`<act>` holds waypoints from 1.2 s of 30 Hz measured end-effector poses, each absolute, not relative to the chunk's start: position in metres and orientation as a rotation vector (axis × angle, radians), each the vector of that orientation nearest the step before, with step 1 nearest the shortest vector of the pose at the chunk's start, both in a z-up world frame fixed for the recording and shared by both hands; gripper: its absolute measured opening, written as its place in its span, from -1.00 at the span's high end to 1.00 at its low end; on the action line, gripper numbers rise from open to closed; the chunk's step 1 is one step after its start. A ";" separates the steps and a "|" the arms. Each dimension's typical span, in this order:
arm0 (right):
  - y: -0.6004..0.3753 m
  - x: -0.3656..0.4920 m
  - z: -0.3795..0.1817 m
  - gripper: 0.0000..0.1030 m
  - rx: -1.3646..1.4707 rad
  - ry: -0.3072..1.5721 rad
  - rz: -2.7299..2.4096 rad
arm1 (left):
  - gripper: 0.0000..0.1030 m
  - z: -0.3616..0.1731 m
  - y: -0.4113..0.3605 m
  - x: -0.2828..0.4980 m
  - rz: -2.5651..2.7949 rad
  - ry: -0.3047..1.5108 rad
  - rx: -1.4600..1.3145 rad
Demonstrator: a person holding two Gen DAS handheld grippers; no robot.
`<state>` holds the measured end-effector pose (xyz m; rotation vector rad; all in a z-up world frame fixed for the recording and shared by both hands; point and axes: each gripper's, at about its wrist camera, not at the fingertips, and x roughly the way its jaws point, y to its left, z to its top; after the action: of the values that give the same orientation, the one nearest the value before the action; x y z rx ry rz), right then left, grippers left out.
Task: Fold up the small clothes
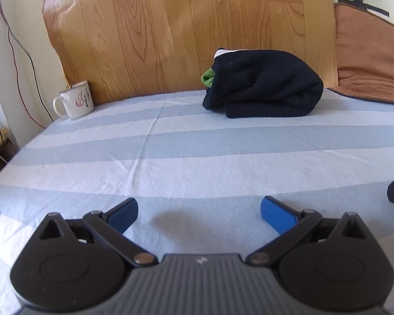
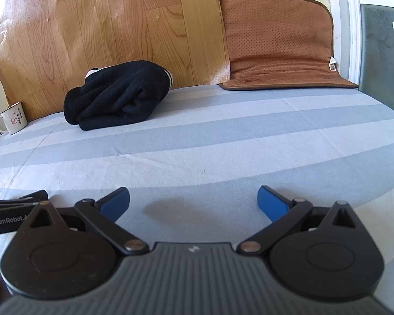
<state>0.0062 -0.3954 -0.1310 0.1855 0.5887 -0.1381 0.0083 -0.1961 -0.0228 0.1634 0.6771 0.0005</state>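
A folded black garment (image 1: 265, 86) lies at the far side of the striped blue-and-white cloth (image 1: 197, 157), with a bit of green and white fabric showing at its left end. It also shows in the right wrist view (image 2: 118, 95). My left gripper (image 1: 199, 214) is open and empty, low over the cloth, well short of the garment. My right gripper (image 2: 193, 204) is open and empty too, near the front of the cloth. The left gripper's side (image 2: 15, 210) shows at the left edge of the right wrist view.
A white enamel mug (image 1: 76, 99) stands at the far left of the cloth, also in the right wrist view (image 2: 13, 118). A wood-pattern board (image 1: 183, 26) leans behind. A brown cushion (image 2: 278, 42) leans at the far right.
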 end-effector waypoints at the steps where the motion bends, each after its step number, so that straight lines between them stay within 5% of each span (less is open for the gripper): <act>1: -0.395 0.006 -0.131 -1.00 0.185 0.589 -0.138 | -1.00 -0.023 -0.199 0.007 0.007 0.670 0.182; 36: -0.395 0.006 -0.131 -1.00 0.194 0.584 -0.136 | -1.00 -0.024 -0.215 0.002 0.048 0.627 0.302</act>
<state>0.0062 -0.3950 -0.1307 0.1944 0.5844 -0.1358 0.0020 -0.2146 -0.0241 0.3024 0.6273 0.0480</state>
